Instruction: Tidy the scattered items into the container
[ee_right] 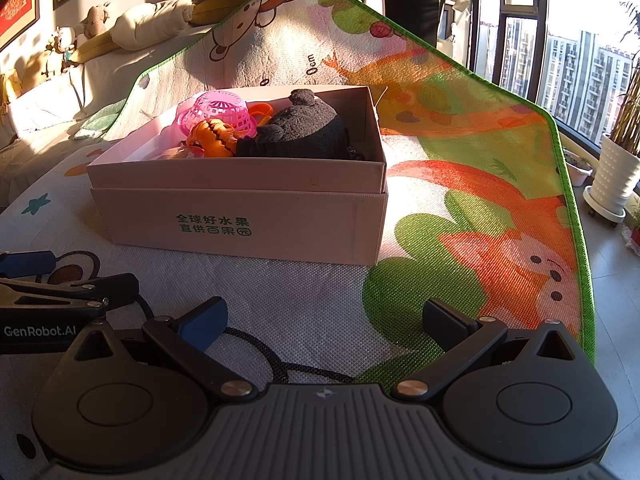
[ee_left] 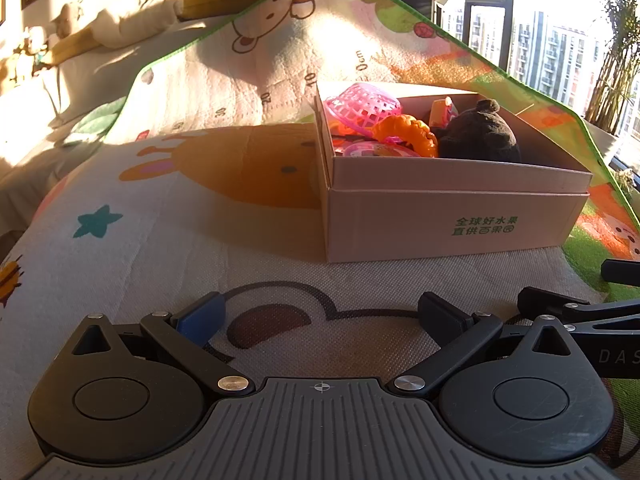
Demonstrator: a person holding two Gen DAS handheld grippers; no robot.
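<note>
Where sunlight crosses the cartoon play mat (ee_right: 460,208), the cardboard box (ee_right: 240,216) sits; both grippers' fingers (ee_left: 200,318) spread apart, empty.

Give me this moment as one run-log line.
left gripper: open, empty | right gripper: open, empty | cardboard box: holds black plush, pink basket, orange toy | play mat: no loose items visible
</note>
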